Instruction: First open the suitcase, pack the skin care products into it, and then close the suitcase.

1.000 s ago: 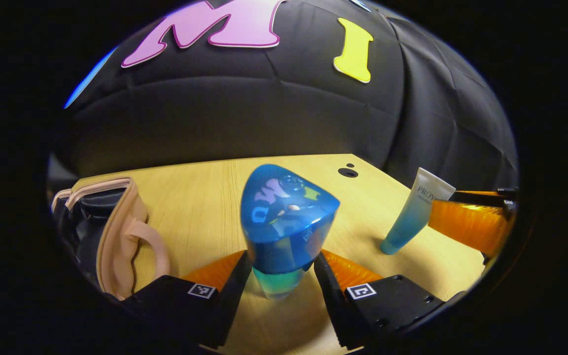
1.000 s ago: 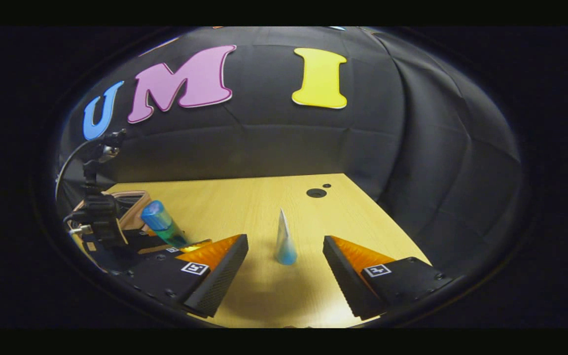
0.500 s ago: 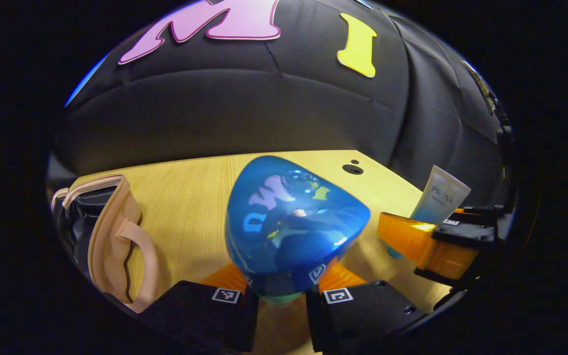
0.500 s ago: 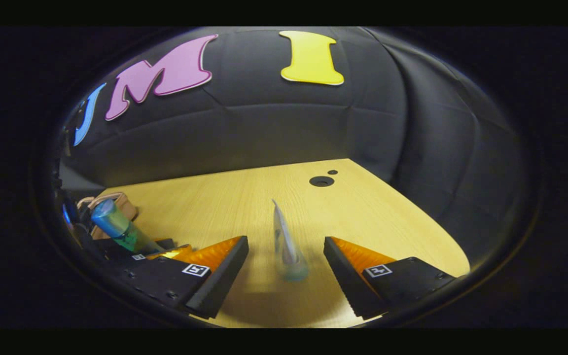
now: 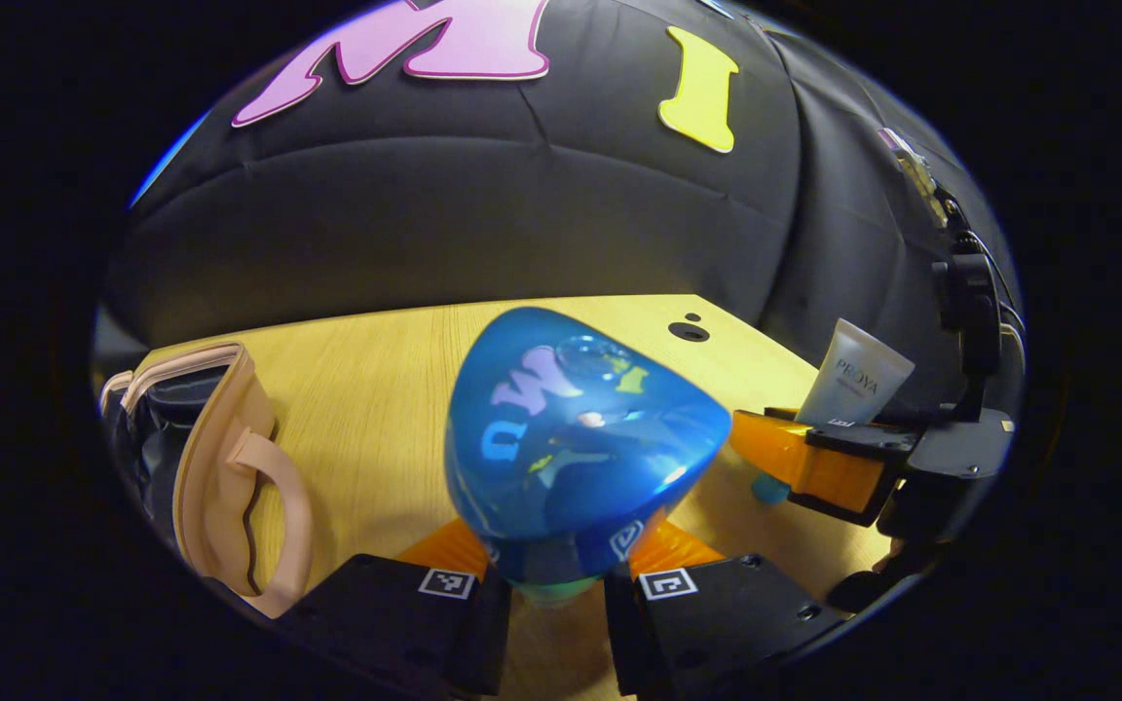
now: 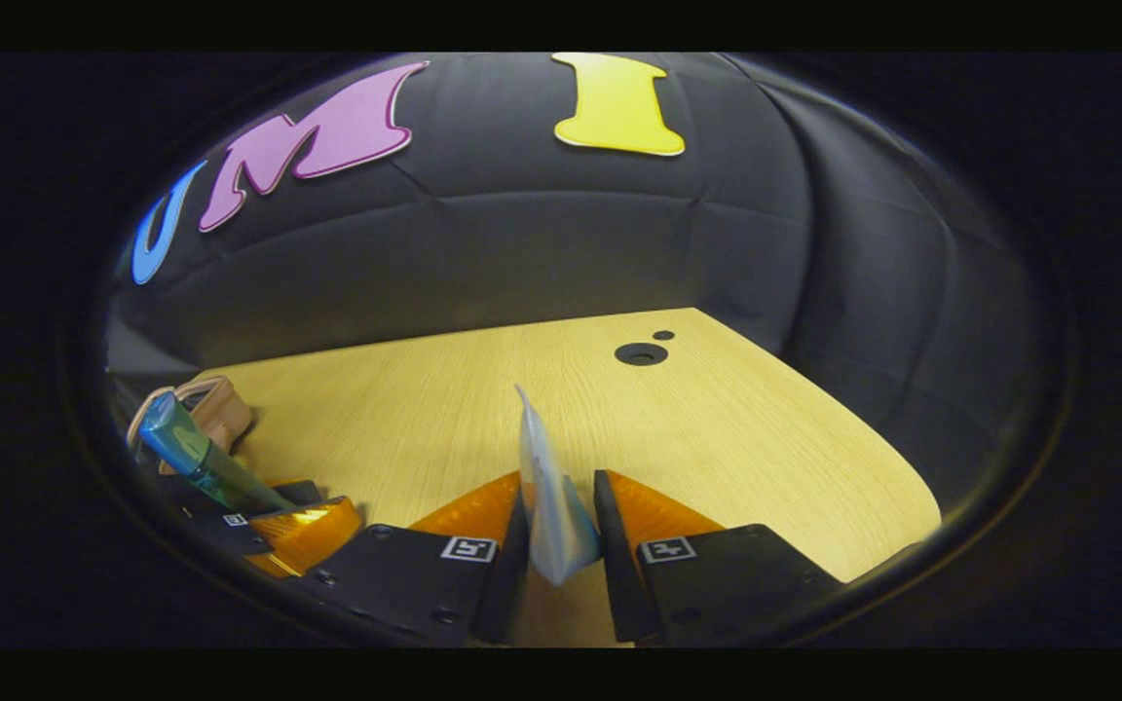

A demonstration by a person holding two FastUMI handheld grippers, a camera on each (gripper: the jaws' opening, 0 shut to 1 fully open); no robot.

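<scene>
At the bottom centre of the left gripper view, the left claw (image 5: 557,584) is clamped on a blue bottle (image 5: 576,438), both fingers pressing its lower part while its glossy cap bulges toward the camera. On the left edge of that view the suitcase (image 5: 215,467) lies open on the counter (image 5: 376,389), its tan rim and handle turned toward the middle and its dark lining showing behind. Toward the right of the same view the right claw (image 5: 819,458) grips a pale tube (image 5: 853,375), whose top stands up above the fingers.

Low in the centre of the right gripper view, the right claw (image 6: 558,545) is closed on the tube (image 6: 546,501), seen edge-on, with both fingers against its flat sides and its crimped end pointing up. At the lower left of that view the bottle (image 6: 196,458) leans, held in the left claw (image 6: 269,511), with the suitcase (image 6: 215,409) just behind it. Two dark round holes (image 6: 641,352) sit in the counter (image 6: 717,428) near its far edge.
</scene>
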